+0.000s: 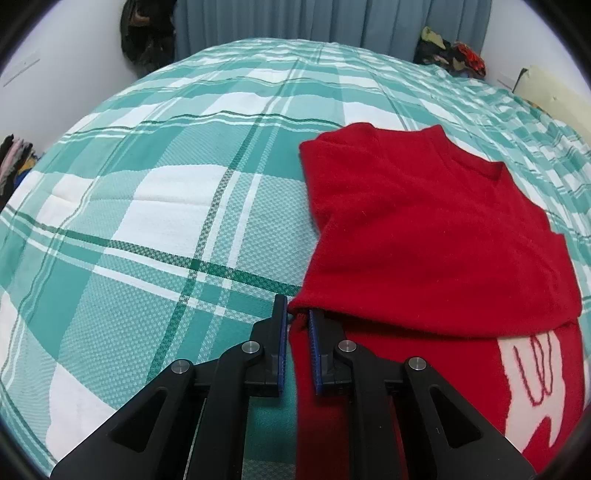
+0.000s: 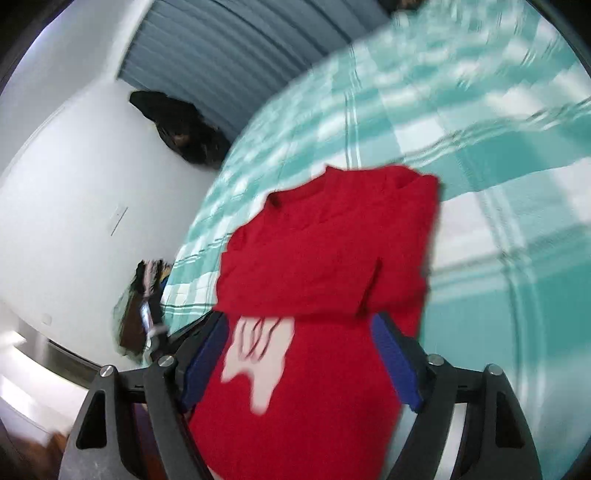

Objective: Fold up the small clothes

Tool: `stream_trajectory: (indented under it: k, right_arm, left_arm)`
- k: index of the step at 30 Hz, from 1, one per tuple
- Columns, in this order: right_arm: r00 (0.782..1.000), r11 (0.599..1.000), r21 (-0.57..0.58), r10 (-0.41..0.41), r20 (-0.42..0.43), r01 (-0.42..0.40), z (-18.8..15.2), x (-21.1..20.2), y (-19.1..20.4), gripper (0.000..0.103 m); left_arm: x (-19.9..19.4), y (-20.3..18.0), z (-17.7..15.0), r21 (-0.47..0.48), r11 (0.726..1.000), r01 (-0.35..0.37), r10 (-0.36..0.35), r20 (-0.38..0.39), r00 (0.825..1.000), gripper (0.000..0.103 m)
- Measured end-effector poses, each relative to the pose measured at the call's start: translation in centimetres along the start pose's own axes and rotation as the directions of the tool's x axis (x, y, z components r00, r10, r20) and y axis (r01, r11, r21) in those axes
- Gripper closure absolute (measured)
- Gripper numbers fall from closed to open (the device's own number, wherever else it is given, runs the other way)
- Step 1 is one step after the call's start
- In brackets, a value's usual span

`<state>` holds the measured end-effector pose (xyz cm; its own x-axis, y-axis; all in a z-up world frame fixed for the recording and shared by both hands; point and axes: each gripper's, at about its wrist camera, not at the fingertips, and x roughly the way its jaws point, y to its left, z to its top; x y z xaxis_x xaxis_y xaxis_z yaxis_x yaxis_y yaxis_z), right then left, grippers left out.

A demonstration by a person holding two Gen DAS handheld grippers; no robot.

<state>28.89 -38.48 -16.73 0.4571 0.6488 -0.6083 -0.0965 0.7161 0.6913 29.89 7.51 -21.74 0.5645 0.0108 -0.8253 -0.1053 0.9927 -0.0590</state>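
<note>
A red knit sweater (image 1: 424, 229), partly folded, is spread on the green-and-white plaid bedspread (image 1: 147, 221), toward three o'clock in the left wrist view. Its near edge is pinched between the nearly closed blue pads of the left gripper (image 1: 297, 317) at six o'clock. The right gripper (image 2: 299, 325) is held wide apart above the sweater's white motif (image 2: 255, 362), nothing being clamped; that view is blurred.

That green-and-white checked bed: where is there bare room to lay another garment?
The checked bedspread lies bare left of the red knitted sweater, up to the grey-blue curtain. It is crowded where the sweater lies and at the dark clothes pile in the far right corner.
</note>
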Motion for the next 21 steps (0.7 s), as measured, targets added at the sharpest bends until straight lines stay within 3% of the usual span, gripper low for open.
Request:
stream_trajectory:
  k: [4,8,9,10,12,15,17,18,21]
  right_arm:
    - [0.994,0.997,0.079,0.022,-0.11,-0.013,3.1,5.1,-2.4,0.042]
    - [0.985,0.996,0.068,-0.042,-0.165,0.054,3.6,7.8,-2.5,0.051]
    - [0.98,0.997,0.057,-0.033,-0.198,0.045,3.5,8.7,-2.2,0.068]
    - [0.973,0.998,0.026,-0.055,-0.224,0.063,3.4,9.4,-1.8,0.097]
    - [0.963,0.984,-0.099,-0.165,-0.214,0.147,3.3,9.7,-0.1,0.096]
    - [0.974,0.948,-0.254,-0.214,-0.074,0.189,4.4,7.9,3.3,0.096]
    - [0.963,0.921,-0.298,-0.268,-0.019,0.25,4.7,7.8,3.4,0.096]
    - [0.958,0.92,-0.288,-0.286,-0.035,0.264,4.7,8.4,2.8,0.095]
    - [0.926,0.923,-0.222,-0.349,-0.145,0.313,3.9,11.0,0.0,0.076]
  left_arm:
    - [0.1,0.3,-0.1,-0.01,1.0,0.015,-0.015,0.005,1.0,0.09]
    - [0.1,0.5,-0.3,-0.022,0.999,0.033,-0.032,0.013,0.999,0.09]
    - [0.1,0.6,-0.3,-0.025,0.999,0.037,-0.036,0.015,0.999,0.09]
    - [0.1,0.6,-0.4,-0.027,0.999,0.039,-0.039,0.016,0.999,0.09]
    - [0.1,0.7,-0.4,-0.033,0.998,0.046,-0.046,0.019,0.999,0.09]
    - [0.1,0.8,-0.4,-0.039,0.998,0.054,-0.053,0.022,0.998,0.09]
    - [0.1,0.8,-0.4,-0.037,0.998,0.054,-0.053,0.023,0.998,0.09]
    - [0.1,0.7,-0.4,-0.034,0.998,0.049,-0.049,0.024,0.999,0.089]
    - [0.0,0.3,-0.4,-0.019,0.999,0.037,-0.037,0.024,0.999,0.089]
